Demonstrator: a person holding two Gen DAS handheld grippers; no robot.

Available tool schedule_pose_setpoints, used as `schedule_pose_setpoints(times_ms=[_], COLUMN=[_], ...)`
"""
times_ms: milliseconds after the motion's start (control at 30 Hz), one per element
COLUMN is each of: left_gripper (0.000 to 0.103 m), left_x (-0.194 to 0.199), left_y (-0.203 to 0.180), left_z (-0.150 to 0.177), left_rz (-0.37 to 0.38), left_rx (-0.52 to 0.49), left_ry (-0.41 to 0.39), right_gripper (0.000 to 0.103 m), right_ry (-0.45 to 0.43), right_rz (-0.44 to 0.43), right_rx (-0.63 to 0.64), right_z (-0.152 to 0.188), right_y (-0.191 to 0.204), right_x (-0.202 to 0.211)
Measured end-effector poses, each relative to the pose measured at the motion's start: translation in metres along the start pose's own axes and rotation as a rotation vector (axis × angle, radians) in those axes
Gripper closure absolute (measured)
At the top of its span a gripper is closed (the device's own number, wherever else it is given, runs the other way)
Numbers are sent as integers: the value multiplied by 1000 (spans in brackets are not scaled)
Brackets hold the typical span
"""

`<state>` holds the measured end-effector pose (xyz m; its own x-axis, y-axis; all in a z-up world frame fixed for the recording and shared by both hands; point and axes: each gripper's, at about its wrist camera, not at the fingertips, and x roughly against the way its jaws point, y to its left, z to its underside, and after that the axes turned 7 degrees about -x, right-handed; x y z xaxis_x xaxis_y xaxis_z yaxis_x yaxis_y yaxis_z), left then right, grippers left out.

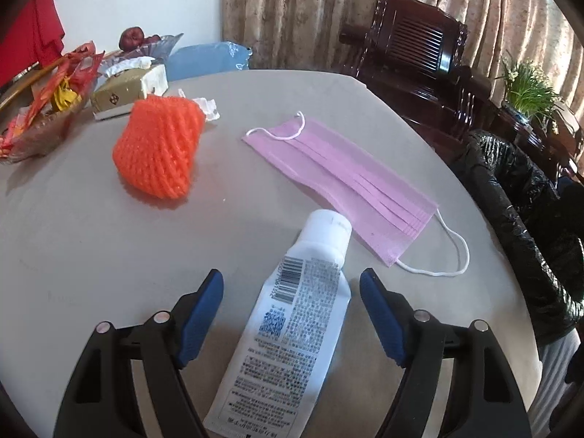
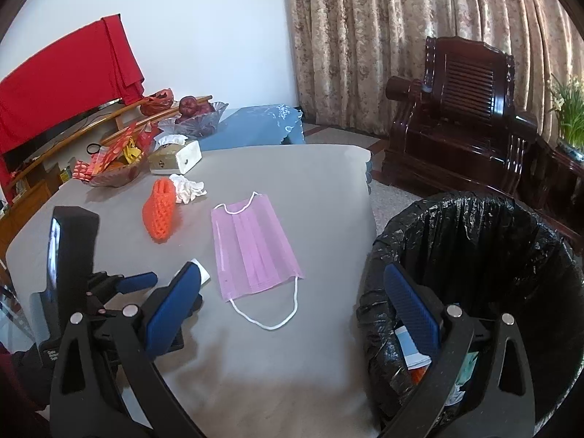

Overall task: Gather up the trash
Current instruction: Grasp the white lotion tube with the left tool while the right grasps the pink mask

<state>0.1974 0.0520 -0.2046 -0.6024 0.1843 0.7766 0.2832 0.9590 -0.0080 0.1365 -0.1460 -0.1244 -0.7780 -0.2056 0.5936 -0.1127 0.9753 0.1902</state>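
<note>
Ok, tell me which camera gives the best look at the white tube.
The left wrist view. There the white tube lies printed side up between the open fingers of the left gripper, cap toward the pink mask. In the right wrist view only its cap end shows, behind a finger of the right gripper.

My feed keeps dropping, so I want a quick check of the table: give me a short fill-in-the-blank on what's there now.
1. The white tube lies between the open fingers of the ____ gripper.
2. The face mask on the table is ____ in colour.
3. The bin beside the table is lined with a ____ bag.
4. The crumpled tissue lies next to the ____ foam net.

Missing words: left; pink; black; orange
</note>
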Motion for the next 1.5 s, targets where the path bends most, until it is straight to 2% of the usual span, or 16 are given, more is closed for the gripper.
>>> schedule_pose_setpoints(times_ms=[67,100,133,167,367,533,567,767,967,1233,1300,1333,1400,1433,1467,1500], left_gripper=[33,40,58,59,60,61,66,68,69,69,69,69,69,69,69,69], left_x=[-1,-1,0,0,15,46,49,58,59,50,47,46,45,44,44,44], left_y=[-4,-5,-5,-5,9,37,42,76,96,99,98,98,97,96,96,95], left_z=[-1,-2,-2,-3,-5,-9,-9,-7,-3,-2,-3,-3,-4,-4,-4,-5], left_rz=[14,6,2,11,1,-87,-100,-168,-198,-201,-198,-197,-196,-196,-195,-195], left_rx=[-18,-26,-30,-29,40,85,89,143,178,188,191,192,191,191,190,190], left_ry=[1,1,-3,-6,-42,-111,-116,-128,-126,-107,-103,-102,-100,-100,-100,-101], right_gripper=[5,5,5,5,5,5,5,5,5,7,28,29,49,65,89,98], right_ry=[3,4,4,3,0,-17,-16,14,104,253,299,298,302,297,292,292], right_rz=[-1,-1,0,1,-1,-35,-47,-90,-55,15,8,15,-11,-19,-28,-43], right_rx=[-3,-2,2,7,27,55,59,65,107,56,63,77,103,123,137,140], right_z=[0,0,0,0,-7,-20,-22,-26,-16,-16,-13,-11,-9,-8,-7,-8], right_y=[0,0,1,1,7,23,29,56,71,61,62,64,70,73,76,77], right_x=[0,-1,-1,0,-1,-12,-18,-54,-105,-153,-161,-162,-160,-158,-156,-153])
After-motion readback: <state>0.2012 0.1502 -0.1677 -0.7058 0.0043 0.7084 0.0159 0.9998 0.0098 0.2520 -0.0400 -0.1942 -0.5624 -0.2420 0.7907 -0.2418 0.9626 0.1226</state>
